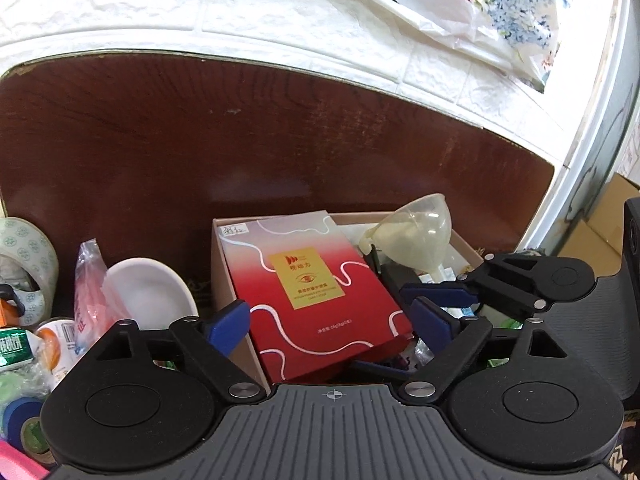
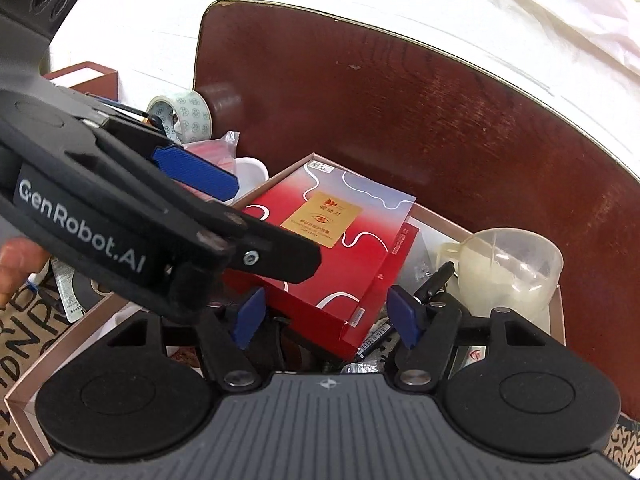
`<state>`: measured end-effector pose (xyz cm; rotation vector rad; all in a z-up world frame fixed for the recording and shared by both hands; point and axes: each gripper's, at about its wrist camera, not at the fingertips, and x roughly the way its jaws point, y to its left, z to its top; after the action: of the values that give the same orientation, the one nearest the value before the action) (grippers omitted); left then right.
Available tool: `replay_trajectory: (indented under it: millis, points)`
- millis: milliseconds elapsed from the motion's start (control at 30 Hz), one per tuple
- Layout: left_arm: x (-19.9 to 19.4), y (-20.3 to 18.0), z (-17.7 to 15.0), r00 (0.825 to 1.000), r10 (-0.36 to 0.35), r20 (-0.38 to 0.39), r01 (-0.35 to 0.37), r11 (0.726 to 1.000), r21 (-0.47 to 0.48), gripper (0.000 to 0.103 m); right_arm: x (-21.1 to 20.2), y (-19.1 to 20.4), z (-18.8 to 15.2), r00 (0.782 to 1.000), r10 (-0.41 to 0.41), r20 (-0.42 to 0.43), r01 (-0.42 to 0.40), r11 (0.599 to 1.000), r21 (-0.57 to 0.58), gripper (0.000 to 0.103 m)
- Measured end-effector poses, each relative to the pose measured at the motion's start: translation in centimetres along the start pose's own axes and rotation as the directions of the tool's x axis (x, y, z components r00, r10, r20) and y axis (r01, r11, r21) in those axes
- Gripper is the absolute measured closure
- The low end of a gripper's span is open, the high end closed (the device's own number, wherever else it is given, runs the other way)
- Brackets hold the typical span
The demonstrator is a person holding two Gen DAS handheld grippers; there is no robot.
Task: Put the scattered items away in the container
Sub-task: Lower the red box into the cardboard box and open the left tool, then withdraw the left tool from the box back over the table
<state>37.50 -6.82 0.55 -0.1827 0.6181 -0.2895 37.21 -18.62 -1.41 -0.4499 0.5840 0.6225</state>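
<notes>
My left gripper point(image 1: 328, 316) stands released, jaws wide either side of the red box point(image 1: 316, 288), pads off it. My right gripper point(image 2: 326, 316) is open too, straddling the box's near corner. The box lies tilted in the container point(image 2: 558, 320), propped on clutter, beside the funnel point(image 2: 508, 268) at the right wall. I judge it could slide, jam crooked, or tip the funnel out.

We see a red box point(image 1: 316, 292) of shiny, smooth card lying in a plain, matt cardboard container point(image 1: 224, 264). The funnel point(image 1: 420, 240) is cloudy, see-through plastic. The table point(image 1: 240, 140) is dark brown wood with small scratches. The tape roll point(image 1: 28, 264) looks glossy. The bowl point(image 1: 148, 292) is smooth and white. The wall point(image 1: 240, 8) is white and bumpy.
</notes>
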Motion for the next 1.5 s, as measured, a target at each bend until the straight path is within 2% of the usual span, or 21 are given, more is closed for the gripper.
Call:
replay_trajectory:
  millis: [33,100,167,300,733,900,1133,1367,1500]
  points:
    - [-0.1,0.0,0.0,1.000,0.003,-0.004,-0.003,1.000,0.000,0.009,0.1,0.0,0.1,1.000,-0.002,0.001,0.002,1.000,-0.001,0.031]
    - [-0.2,0.0,-0.1,1.000,0.006,-0.012,-0.006,1.000,0.000,0.009,-0.3,0.1,0.0,1.000,0.003,0.007,-0.003,1.000,0.003,0.023]
    - [-0.5,-0.1,-0.2,1.000,0.007,-0.023,-0.007,1.000,0.005,0.005,-0.9,0.4,0.0,1.000,0.010,0.022,-0.010,1.000,0.009,0.009]
    - [-2.2,-0.9,-0.8,1.000,0.005,-0.015,-0.005,0.999,0.032,0.000,-2.5,1.1,0.0,0.999,0.020,0.038,-0.021,1.000,0.017,0.004]
    - [-10.5,-3.9,-4.5,1.000,0.000,0.017,-0.002,0.998,0.067,0.000,-9.3,6.8,-1.7,0.999,0.000,0.045,-0.003,0.998,0.067,0.001]
    - [-14.0,-4.4,-6.8,0.999,0.025,0.041,-0.028,0.997,0.075,0.000,-11.3,9.9,-2.4,0.999,0.001,0.039,-0.004,0.997,0.082,0.001]
    - [-18.7,-3.5,-10.3,0.996,0.050,0.071,-0.054,0.997,0.054,0.000,-13.5,14.9,-3.4,0.998,-0.007,0.059,0.001,0.995,0.099,0.000]
    - [-22.2,-2.0,-13.8,0.997,0.064,0.050,-0.064,0.998,0.000,0.000,-14.7,19.3,-4.5,0.996,-0.033,0.085,0.022,0.992,0.127,0.000]
    - [-23.6,-1.6,-15.8,0.996,0.087,0.034,-0.087,0.996,-0.019,0.000,-15.0,21.1,-5.5,0.996,-0.023,0.089,0.008,0.986,0.168,0.000]
